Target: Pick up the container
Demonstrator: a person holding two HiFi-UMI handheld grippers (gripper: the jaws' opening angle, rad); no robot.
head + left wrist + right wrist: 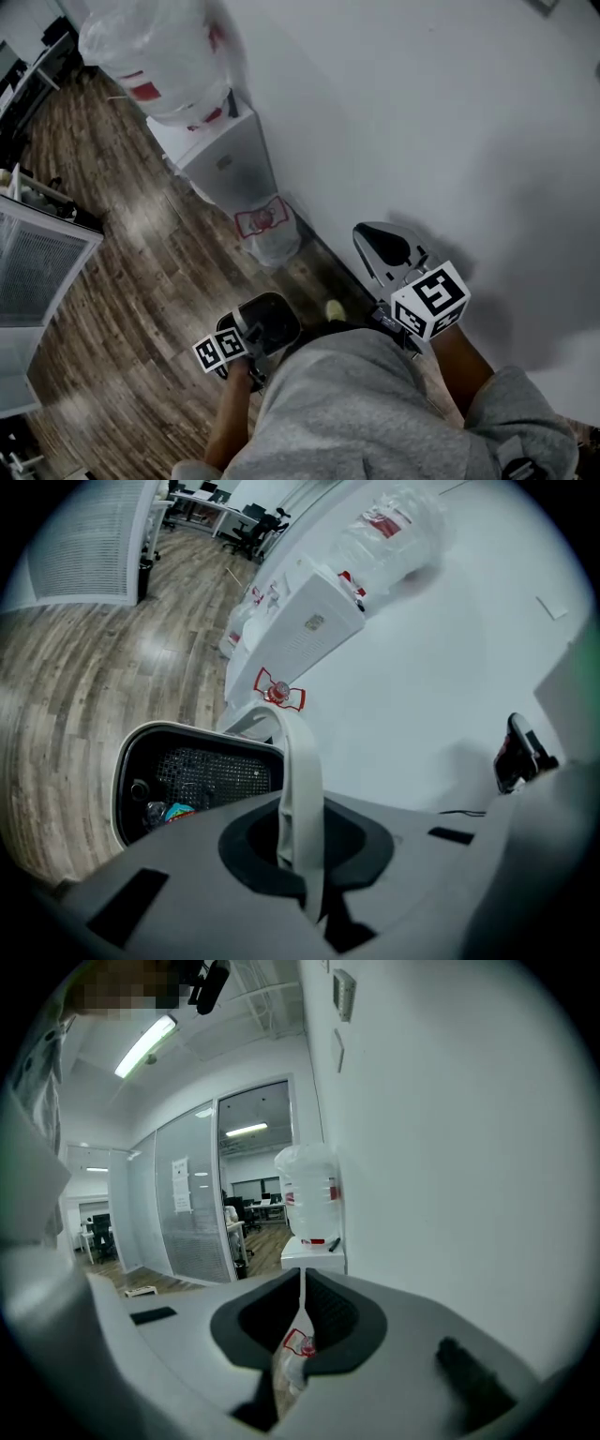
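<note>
Container (202,733): rounded white rim, dark mesh lining.
Handle (305,761): smooth white arch, pinched in left gripper (302,855).
Right gripper (302,1321): jaws together, empty.
Floor (75,696): wood-grain planks.
Wall (422,667): plain white.

Grey sweatshirt (352,417); grey tongs (377,247) with black-and-white marker cubes (431,298).

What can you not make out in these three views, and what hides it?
- Left gripper view: the small items inside the container are too dark to name, and the left gripper covers its near side.
- Head view: the container is largely lost behind the person's grey top.
- Right gripper view: the floor bottle shows only through the slit of the right gripper.
</note>
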